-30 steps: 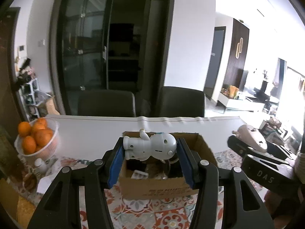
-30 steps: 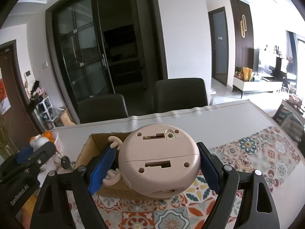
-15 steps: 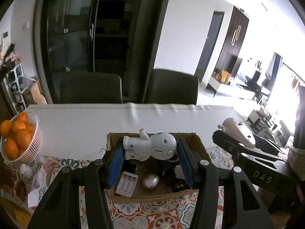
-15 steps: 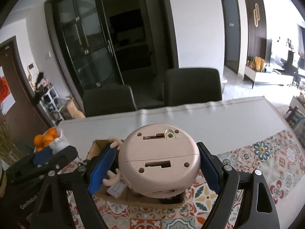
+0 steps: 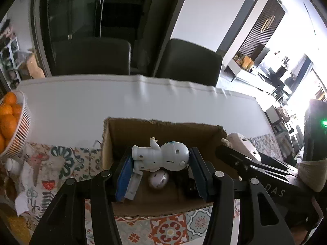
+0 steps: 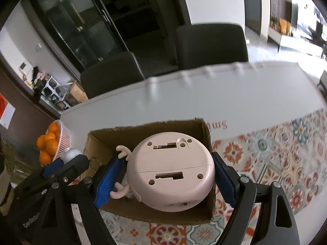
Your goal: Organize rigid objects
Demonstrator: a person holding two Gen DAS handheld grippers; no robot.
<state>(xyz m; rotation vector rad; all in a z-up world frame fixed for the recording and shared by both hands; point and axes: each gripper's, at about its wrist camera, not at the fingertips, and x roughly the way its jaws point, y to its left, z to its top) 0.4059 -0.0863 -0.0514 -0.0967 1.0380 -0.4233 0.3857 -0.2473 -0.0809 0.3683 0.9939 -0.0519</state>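
both jaws clamp toys over the box [image 5: 163, 206]: left gripper [image 5: 161, 172] a robot [image 5: 161, 157], right gripper [image 6: 165, 177] a pink lamp [image 6: 173, 173], poised for dropping in.

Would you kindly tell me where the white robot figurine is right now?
In the left wrist view, the white robot figurine lies sideways, clamped in the left hand-held gripper above the open cardboard box.
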